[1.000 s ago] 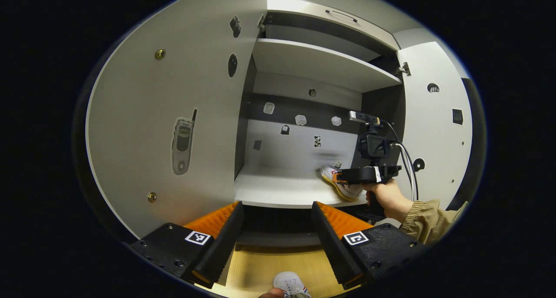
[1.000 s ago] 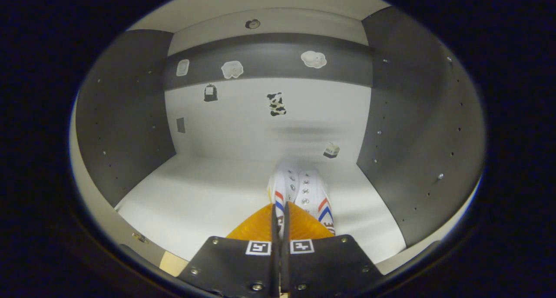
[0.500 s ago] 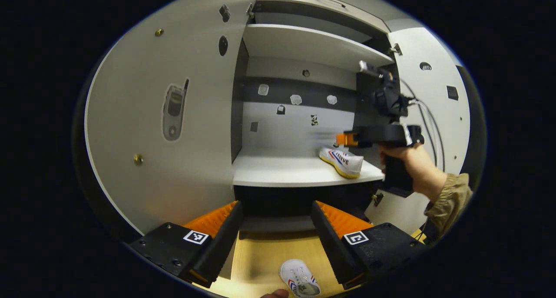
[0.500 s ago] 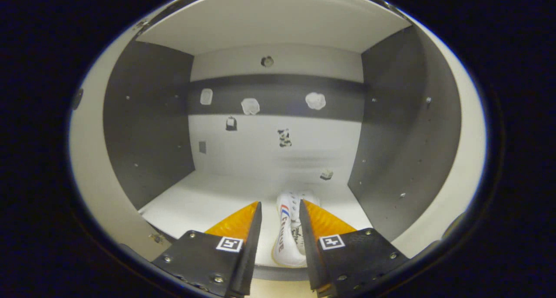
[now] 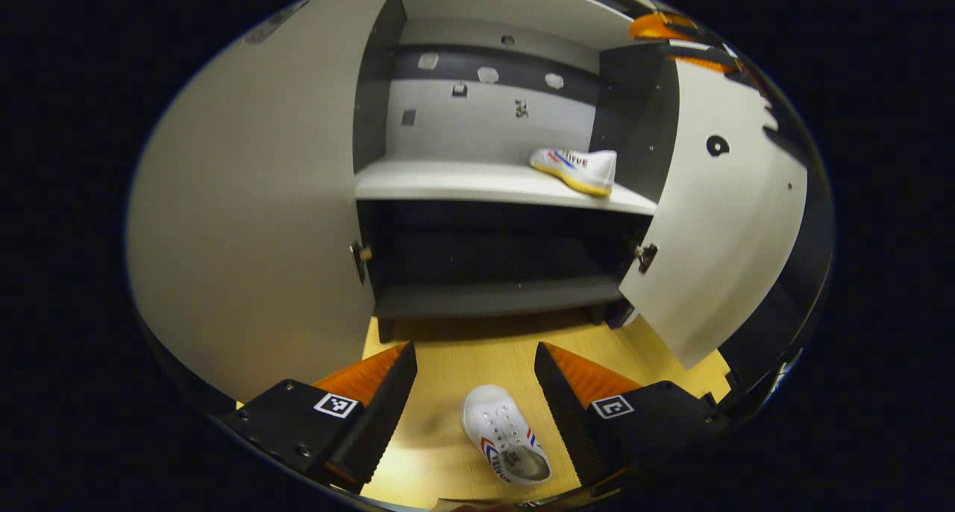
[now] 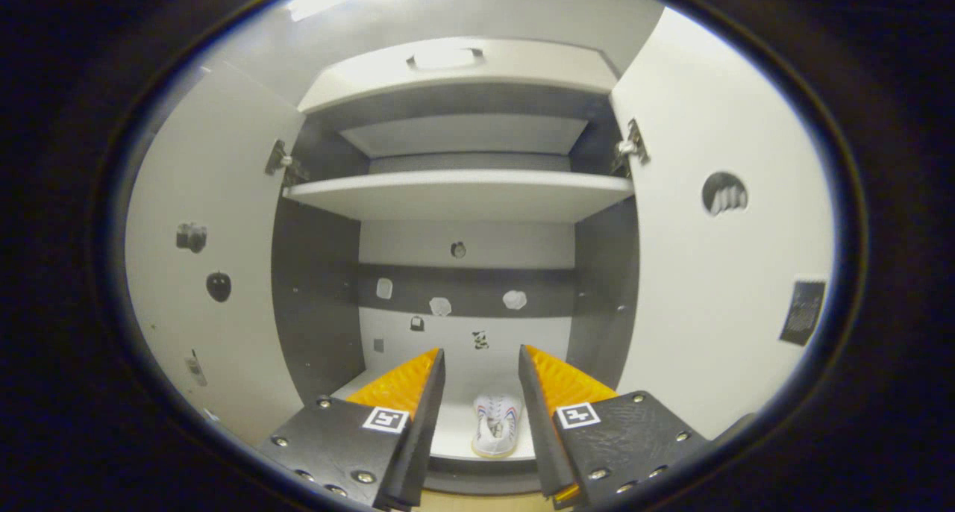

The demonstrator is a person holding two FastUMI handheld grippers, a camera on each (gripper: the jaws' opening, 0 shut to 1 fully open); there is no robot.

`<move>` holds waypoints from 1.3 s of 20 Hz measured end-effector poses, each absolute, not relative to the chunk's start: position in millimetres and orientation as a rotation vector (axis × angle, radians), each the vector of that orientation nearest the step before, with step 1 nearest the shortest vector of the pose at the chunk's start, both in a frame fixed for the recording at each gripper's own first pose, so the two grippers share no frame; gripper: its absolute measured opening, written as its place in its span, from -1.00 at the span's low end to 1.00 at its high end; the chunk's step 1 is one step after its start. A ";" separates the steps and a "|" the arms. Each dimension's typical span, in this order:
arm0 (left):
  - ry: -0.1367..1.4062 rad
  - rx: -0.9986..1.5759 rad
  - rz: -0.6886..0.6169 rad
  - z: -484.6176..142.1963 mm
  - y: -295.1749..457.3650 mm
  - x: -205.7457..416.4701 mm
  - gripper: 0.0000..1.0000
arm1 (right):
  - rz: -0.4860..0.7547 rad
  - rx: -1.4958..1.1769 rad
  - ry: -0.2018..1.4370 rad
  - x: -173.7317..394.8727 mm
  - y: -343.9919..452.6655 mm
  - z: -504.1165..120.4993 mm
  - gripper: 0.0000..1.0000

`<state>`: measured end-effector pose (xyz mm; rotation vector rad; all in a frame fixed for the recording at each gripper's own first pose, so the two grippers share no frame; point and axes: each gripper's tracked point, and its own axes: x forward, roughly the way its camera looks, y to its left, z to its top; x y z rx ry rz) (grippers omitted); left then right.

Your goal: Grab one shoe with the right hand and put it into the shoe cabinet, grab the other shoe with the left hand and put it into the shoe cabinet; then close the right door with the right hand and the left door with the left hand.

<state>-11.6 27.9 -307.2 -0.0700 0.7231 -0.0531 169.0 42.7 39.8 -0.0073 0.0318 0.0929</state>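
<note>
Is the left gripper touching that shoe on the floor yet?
Apart. In the left gripper view the left gripper is open, and wooden floor shows between each finger and the shoe.

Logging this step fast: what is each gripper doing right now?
Left gripper: tongs open, holding nothing, above the shoe on the floor.
Right gripper: tongs open, holding nothing, backed off from the shoe on the shelf.

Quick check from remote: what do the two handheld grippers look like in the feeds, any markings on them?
The left gripper and the right gripper look alike: two wedge-shaped fingers with ribbed inner faces, each on a flat black textured plate fixed with small screws. Every plate carries a small square black-and-white tag near its finger.
</note>
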 end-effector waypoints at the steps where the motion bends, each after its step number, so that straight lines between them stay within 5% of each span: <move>1: 0.777 -0.069 -0.074 -325.8 24.6 -18.9 0.96 | 0.082 -0.015 0.005 159.4 38.4 52.3 0.15; 6: 1.014 -0.033 -0.089 -411.9 29.0 -59.1 0.96 | 0.003 -0.123 -0.110 113.8 13.7 94.9 0.05; 17: 1.297 -0.222 -0.039 -509.6 15.1 -116.9 0.87 | -0.067 -0.163 -0.080 84.1 -6.0 94.0 0.07; 19: 1.267 -0.321 -0.064 -513.0 2.2 -109.2 0.63 | -0.072 -0.174 -0.078 83.1 -7.6 92.4 0.07; 21: 1.296 -0.384 -0.047 -499.6 0.2 -109.7 -0.22 | -0.073 -0.176 -0.075 82.6 -6.9 91.7 0.07; 22: 1.316 -0.408 -0.040 -509.1 0.5 -113.4 -0.23 | -0.069 -0.174 -0.075 82.8 -4.9 91.6 0.07; 23: 1.316 -0.440 -0.027 -504.9 2.4 -113.8 -0.50 | -0.066 -0.174 -0.077 83.3 -4.3 92.1 0.12; 26: 1.285 -0.476 -0.010 -501.6 7.3 -109.3 -0.81 | -0.058 -0.174 -0.084 84.7 -0.7 93.1 0.12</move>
